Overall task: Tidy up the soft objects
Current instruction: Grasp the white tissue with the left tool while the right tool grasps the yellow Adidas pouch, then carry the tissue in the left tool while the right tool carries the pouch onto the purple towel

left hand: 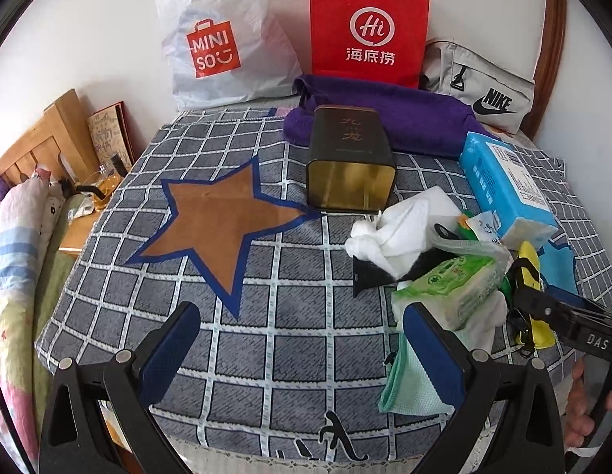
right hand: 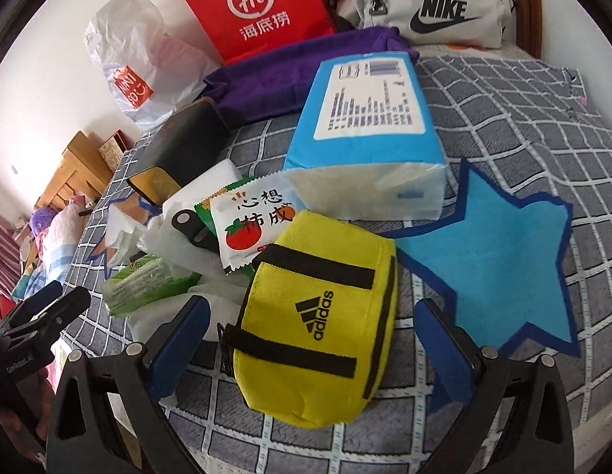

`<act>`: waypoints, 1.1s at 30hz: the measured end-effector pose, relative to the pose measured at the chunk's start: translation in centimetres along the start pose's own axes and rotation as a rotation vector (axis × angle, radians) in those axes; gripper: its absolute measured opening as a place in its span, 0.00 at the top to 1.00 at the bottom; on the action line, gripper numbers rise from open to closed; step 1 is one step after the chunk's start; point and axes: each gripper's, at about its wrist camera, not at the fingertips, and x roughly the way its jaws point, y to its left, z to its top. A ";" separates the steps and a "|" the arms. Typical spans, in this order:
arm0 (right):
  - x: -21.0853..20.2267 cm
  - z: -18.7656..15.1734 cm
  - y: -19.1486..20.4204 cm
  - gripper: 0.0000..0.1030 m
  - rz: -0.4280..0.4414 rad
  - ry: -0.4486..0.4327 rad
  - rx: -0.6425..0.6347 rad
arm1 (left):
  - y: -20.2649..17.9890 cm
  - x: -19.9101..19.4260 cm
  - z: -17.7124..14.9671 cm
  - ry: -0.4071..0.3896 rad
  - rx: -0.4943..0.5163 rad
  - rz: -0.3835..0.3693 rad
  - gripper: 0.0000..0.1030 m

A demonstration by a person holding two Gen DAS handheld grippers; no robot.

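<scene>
- Left claw: pads apart, empty, low over the near edge of the checked cloth. Brown star just ahead of it; the pile lies off to its right.
- Tin: lying on its side mid-cloth, open mouth toward the near edge.
- Pile, right of the tin: white cloth, green wipes pack, snack packet, blue tissue pack.
- Yellow pouch: near right of the cloth, touching the pile; long axis runs front to back, tilted slightly.
- Right claw: pads apart, straddling the pouch, not yet touching. Judged the nearer arm for it.
</scene>
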 end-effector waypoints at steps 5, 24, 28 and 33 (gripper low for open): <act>1.2 0.0 0.7 0.20 -0.059 0.009 -0.055 | -0.1 0.8 1.3 -0.012 0.006 -0.064 0.00; -1.6 -0.1 -4.0 0.23 -0.146 -0.013 -0.075 | 0.6 7.6 4.3 0.110 -0.042 -0.261 0.78; -1.0 0.1 -4.3 0.22 -0.140 0.003 -0.071 | 3.0 8.0 4.3 0.132 -0.084 -0.262 0.80; -0.5 0.0 -3.8 0.20 -0.159 0.005 -0.104 | 2.9 8.5 4.1 0.152 -0.060 -0.271 0.80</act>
